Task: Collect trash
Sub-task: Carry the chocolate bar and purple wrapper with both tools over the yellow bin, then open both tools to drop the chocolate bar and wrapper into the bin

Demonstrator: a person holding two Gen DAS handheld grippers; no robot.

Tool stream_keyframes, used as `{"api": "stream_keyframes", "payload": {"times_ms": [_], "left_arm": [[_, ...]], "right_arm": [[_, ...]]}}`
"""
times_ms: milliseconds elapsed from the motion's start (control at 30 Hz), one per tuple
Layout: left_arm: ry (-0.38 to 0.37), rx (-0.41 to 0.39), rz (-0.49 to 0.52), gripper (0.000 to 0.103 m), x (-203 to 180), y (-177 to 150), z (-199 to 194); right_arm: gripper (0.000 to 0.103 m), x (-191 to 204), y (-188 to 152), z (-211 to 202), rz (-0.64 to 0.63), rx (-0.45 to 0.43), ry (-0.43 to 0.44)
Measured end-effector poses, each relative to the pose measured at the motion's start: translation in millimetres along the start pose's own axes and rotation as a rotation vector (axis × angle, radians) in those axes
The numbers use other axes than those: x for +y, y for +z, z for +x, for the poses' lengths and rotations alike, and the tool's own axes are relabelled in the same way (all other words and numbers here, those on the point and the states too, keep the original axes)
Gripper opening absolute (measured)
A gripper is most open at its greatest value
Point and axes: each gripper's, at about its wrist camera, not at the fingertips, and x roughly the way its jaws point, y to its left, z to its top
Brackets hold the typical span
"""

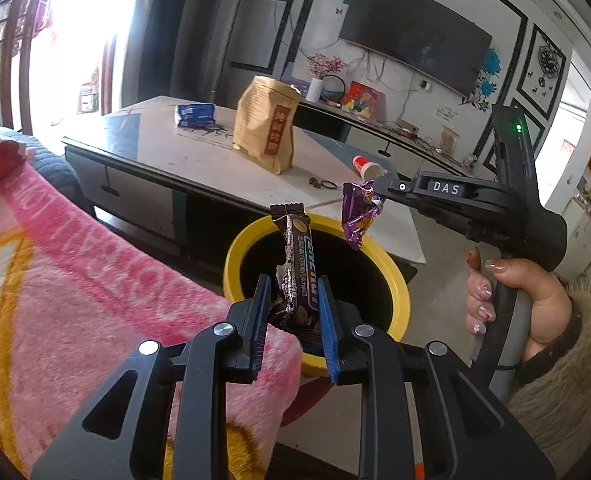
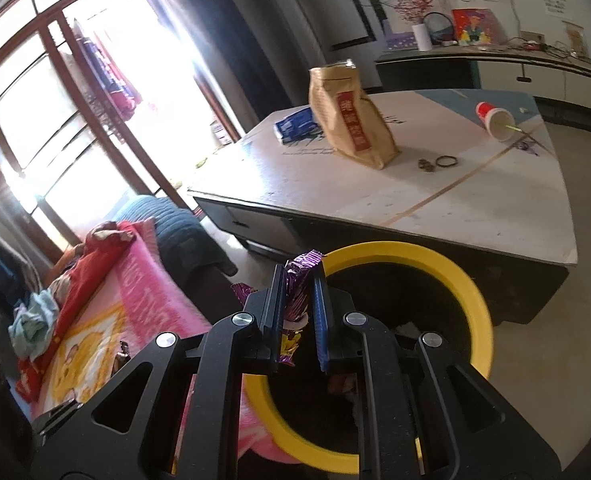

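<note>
My left gripper (image 1: pixel 293 286) is shut on a dark brown snack-bar wrapper (image 1: pixel 297 256) that stands upright over the yellow-rimmed bin (image 1: pixel 235 248). The right gripper (image 2: pixel 298 280) is shut on a crumpled purple wrapper (image 2: pixel 300 280), which hangs above the near-left part of the same bin's rim (image 2: pixel 471 292). From the left wrist view the purple wrapper (image 1: pixel 359 214) dangles from the right gripper's tip (image 1: pixel 379 186) over the bin's far rim, and a hand (image 1: pixel 511 292) grips that tool's handle. The bin's inside is dark.
A low table (image 2: pixel 415 200) behind the bin carries a brown paper bag (image 2: pixel 351 120), a blue packet (image 2: pixel 295 124), a tipped red paper cup (image 2: pixel 495 120) and small rings (image 2: pixel 445 161). A pink blanket (image 1: pixel 75 280) lies left of the bin. A TV (image 1: pixel 411 36) hangs on the far wall.
</note>
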Motion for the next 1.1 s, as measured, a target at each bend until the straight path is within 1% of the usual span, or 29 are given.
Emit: {"api": "stream_keyframes", "payload": {"times_ms": [267,500,767,1033,1067,1100], "left_arm": [[-0.025,0.034,0.032,0.023,-19.0,-0.9,22.1],[-0.043,0.063,0.048,0.023,-26.0,1.8,44.5],[-0.045,0.097,0.066,0.023,-30.1,3.9,71.2],[-0.041,0.120,0.092,0.023,-35.4,5.7,86.7],[-0.039,0.124,0.094,0.025,-35.6,6.1,88.2],[-0.039,0.127,0.095,0.028,-35.6,6.4,89.6]], "right_arm": [[0.009,-24.4,2.7,1.7,0.035,-0.007,-0.045],[0.009,-42.1,3.5,5.0,0.067,-0.008,-0.079],[0.009,-54.6,1.4,11.5,0.094,0.007,-0.090],[0.010,-62.4,0.0,15.9,0.119,0.020,-0.084],[0.010,-63.1,0.2,16.2,0.122,0.023,-0.082],[0.013,-63.5,0.4,16.0,0.126,0.022,-0.081]]}}
